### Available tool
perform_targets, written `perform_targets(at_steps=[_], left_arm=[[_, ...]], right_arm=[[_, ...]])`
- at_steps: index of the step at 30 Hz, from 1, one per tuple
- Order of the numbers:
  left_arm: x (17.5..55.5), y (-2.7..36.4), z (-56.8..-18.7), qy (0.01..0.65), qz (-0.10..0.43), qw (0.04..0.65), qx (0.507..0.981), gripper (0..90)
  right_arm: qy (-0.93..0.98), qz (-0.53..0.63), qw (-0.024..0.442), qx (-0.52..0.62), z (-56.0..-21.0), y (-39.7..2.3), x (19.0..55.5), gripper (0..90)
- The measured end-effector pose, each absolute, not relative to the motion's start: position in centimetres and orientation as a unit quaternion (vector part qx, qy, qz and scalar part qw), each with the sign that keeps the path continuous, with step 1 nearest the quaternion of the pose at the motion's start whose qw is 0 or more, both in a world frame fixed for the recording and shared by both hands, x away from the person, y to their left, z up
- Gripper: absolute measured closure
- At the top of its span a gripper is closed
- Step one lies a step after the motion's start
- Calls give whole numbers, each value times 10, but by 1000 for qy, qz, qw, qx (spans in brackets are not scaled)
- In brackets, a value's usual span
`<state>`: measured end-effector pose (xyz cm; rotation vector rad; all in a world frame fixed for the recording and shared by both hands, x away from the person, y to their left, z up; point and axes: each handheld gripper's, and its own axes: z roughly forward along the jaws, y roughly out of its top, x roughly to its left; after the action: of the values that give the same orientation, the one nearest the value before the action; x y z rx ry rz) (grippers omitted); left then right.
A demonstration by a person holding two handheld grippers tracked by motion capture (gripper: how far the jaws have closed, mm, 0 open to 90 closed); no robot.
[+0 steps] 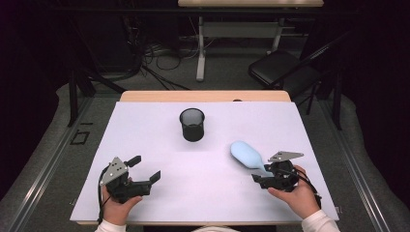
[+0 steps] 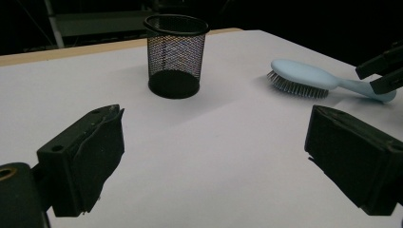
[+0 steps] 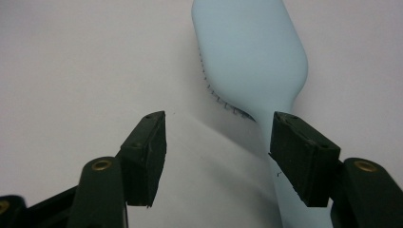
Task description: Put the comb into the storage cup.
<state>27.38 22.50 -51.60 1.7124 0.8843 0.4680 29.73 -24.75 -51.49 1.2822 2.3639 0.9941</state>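
Observation:
A light blue hairbrush [image 1: 246, 154] lies bristles down on the white table top [image 1: 203, 198], right of the middle, its handle pointing toward my right gripper [image 1: 261, 172]. In the right gripper view that gripper [image 3: 218, 142] is open, and the hairbrush [image 3: 252, 57] handle runs beneath its right jaw, not pinched. A black mesh cup [image 1: 192, 124] stands upright at the centre back. My left gripper [image 1: 145, 167] rests at the front left, open wide with nothing between its jaws. From the left gripper [image 2: 214, 156] view, the mesh cup [image 2: 176, 57] is ahead and the hairbrush [image 2: 304, 76] at the right.
The table's wooden back edge [image 1: 203, 95] shows beyond the white top. On the floor behind are a black folding chair [image 1: 285, 67], a desk's white legs [image 1: 200, 53] and loose cables [image 1: 159, 58]. A hand holds each gripper at the front edge.

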Motion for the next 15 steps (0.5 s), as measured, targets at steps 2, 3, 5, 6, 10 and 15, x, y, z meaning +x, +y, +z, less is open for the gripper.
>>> perform_targets(at_steps=[2,3,5,6,10,15], left_arm=[[274,225,-516,374,197,547,722,59],[274,225,-516,374,198,548,722,60],[274,225,-516,374,198,547,723,59],[274,225,-516,374,198,546,723,60],[274,225,-516,374,198,547,722,59],[274,225,-516,376,198,545,723,59]], right_arm=[[821,339,138,439,-515,-248,299,331],[823,335,140,437,-515,-248,300,311],[824,331,137,439,-515,-249,302,260],[824,328,135,441,-515,-250,303,233],[822,323,137,449,-514,-253,306,147],[822,324,130,451,-510,-259,308,111]])
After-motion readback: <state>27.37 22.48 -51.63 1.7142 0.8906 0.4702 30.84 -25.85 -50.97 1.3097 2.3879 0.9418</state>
